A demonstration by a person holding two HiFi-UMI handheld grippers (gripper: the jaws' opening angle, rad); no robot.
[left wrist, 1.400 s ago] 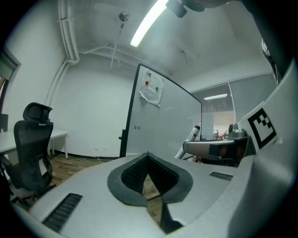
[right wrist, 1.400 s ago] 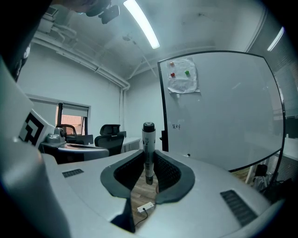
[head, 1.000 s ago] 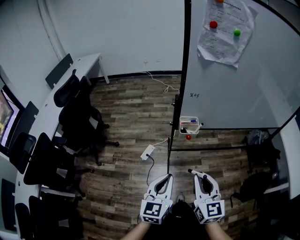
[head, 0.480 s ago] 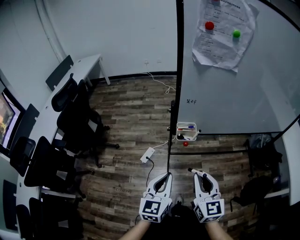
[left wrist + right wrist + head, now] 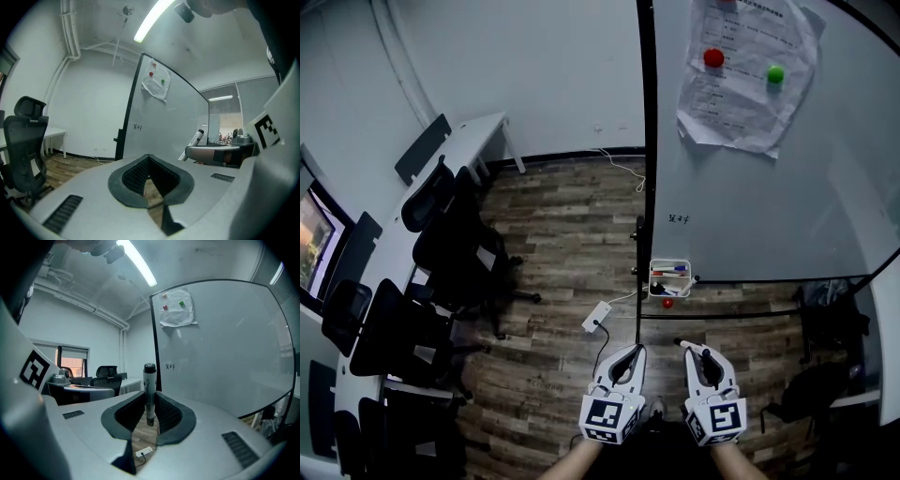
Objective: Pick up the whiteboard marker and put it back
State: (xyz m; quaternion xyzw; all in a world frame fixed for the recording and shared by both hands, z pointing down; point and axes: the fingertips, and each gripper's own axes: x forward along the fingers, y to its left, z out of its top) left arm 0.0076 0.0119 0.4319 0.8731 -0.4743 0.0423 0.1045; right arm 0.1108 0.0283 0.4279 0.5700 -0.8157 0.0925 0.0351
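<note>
My right gripper (image 5: pixel 697 352) is shut on a white whiteboard marker (image 5: pixel 687 346) with a black cap. In the right gripper view the marker (image 5: pixel 149 390) stands upright between the pads, its cap sticking out above the jaws. A small white pen tray (image 5: pixel 670 277) with several markers hangs at the lower left corner of the whiteboard (image 5: pixel 769 187), ahead of both grippers. My left gripper (image 5: pixel 624 358) is shut and holds nothing; it sits level beside the right one. From the left gripper view (image 5: pixel 149 161), the held marker (image 5: pixel 197 137) shows at the right.
A paper sheet (image 5: pixel 748 66) is pinned to the board by a red magnet (image 5: pixel 713 57) and a green magnet (image 5: pixel 776 73). A white power strip (image 5: pixel 596 316) with its cable lies on the wood floor. Black office chairs (image 5: pixel 455 253) line a long white desk (image 5: pixel 478 131) at the left.
The whiteboard and its tray have slid left and nearer to the grippers in the head view. Both grippers keep their pose side by side, the marker still gripped.
</note>
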